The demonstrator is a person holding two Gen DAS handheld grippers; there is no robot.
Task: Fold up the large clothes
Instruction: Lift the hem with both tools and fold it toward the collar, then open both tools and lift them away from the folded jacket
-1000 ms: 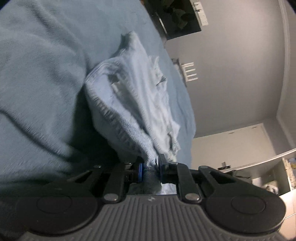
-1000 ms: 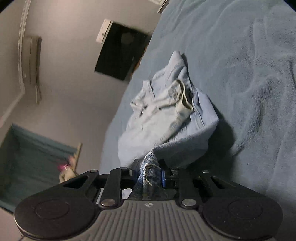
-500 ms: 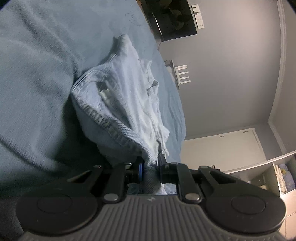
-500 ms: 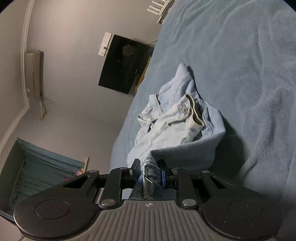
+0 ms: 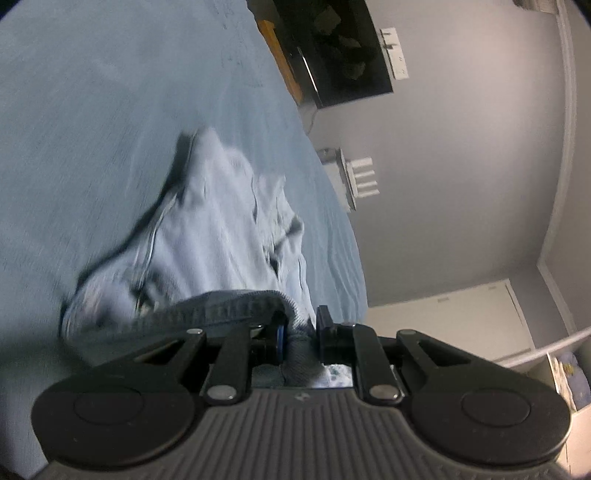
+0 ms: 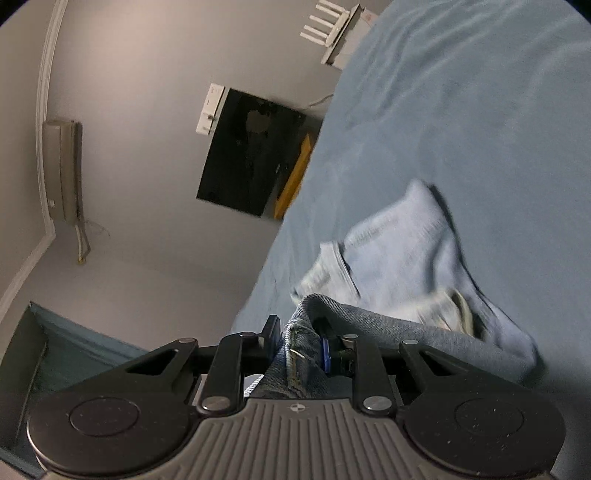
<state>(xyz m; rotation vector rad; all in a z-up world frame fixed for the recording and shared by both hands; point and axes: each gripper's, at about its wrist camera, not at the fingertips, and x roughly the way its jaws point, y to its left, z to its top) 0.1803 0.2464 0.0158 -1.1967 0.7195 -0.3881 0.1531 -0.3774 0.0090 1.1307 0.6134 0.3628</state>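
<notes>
A pair of light blue jeans lies bunched on a blue blanket that covers the bed. My left gripper is shut on a hem of the jeans and holds it up. My right gripper is shut on another edge of the jeans, a darker seamed band. The denim stretches from both grippers down to the heap on the blanket. The rest of the garment is blurred by motion.
A dark wall-mounted screen hangs beyond the bed's far edge, also in the right wrist view. A white router stands at the bed's end. White cabinets and shelves are at the right. An air conditioner is high on the wall.
Both grippers have risen and tilted, pulling the held edges of the jeans up. The heap has stretched out and sits farther away on the blanket.
</notes>
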